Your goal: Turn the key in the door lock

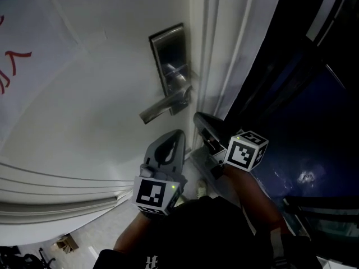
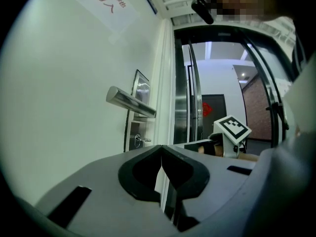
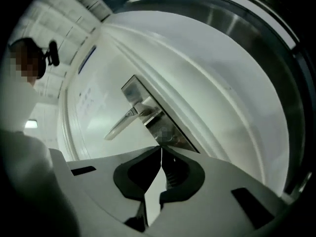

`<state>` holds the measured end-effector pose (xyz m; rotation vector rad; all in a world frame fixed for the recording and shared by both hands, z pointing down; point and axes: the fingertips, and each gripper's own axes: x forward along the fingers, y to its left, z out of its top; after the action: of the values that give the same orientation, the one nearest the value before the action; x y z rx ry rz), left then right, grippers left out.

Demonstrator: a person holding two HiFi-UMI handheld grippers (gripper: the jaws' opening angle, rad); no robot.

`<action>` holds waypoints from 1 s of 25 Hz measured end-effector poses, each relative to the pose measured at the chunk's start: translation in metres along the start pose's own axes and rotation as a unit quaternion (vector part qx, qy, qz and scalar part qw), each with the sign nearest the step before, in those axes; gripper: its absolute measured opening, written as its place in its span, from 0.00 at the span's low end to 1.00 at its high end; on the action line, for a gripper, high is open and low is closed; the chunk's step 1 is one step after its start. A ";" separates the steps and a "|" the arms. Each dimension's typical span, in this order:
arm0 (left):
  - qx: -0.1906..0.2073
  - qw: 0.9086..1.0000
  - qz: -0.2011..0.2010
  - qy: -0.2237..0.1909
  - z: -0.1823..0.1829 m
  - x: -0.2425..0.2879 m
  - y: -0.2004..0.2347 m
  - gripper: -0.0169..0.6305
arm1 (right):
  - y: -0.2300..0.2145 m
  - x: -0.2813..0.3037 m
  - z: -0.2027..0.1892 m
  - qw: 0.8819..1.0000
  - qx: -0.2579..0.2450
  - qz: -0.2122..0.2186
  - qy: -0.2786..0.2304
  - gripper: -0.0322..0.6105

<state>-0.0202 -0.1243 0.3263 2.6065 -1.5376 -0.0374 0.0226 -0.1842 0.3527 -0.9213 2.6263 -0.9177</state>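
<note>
A steel lock plate (image 1: 168, 63) with a lever handle (image 1: 161, 109) sits on the white door (image 1: 84, 94). In the left gripper view a small key (image 2: 141, 140) sticks out of the plate (image 2: 140, 95) below the handle (image 2: 129, 102), with nothing holding it. My left gripper (image 1: 170, 145) hangs below the handle, shut and empty, its tips (image 2: 161, 148) touching. My right gripper (image 1: 203, 123) is beside the door's edge, just right of the handle, also shut and empty. In the right gripper view its closed tips (image 3: 161, 149) sit just under the plate (image 3: 153, 115) and handle (image 3: 123, 123).
The white door frame (image 1: 216, 49) runs right of the lock. A dark glass panel (image 1: 303, 122) fills the right side. Red print (image 1: 11, 66) marks the door at far left. The right gripper's marker cube (image 2: 232, 129) shows in the left gripper view.
</note>
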 end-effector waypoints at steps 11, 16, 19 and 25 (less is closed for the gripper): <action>0.010 1.000 0.010 -0.009 0.003 0.002 0.005 0.04 | 0.005 -0.003 -0.006 0.992 -0.119 -0.029 0.005 0.07; 0.012 1.000 0.011 -0.013 0.006 0.002 0.006 0.04 | 0.007 0.000 -0.006 0.989 -0.142 -0.032 0.007 0.07; 0.014 1.000 0.011 -0.013 0.007 0.002 0.008 0.04 | 0.009 0.002 -0.004 0.989 -0.143 -0.030 0.005 0.07; 0.008 1.000 0.016 -0.019 0.009 0.004 0.010 0.04 | 0.011 0.006 -0.002 0.988 -0.152 -0.026 0.008 0.07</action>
<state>-0.0282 -0.1332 0.3186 2.6077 -1.5993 -0.0720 0.0121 -0.1804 0.3472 -1.0594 2.8187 -0.5422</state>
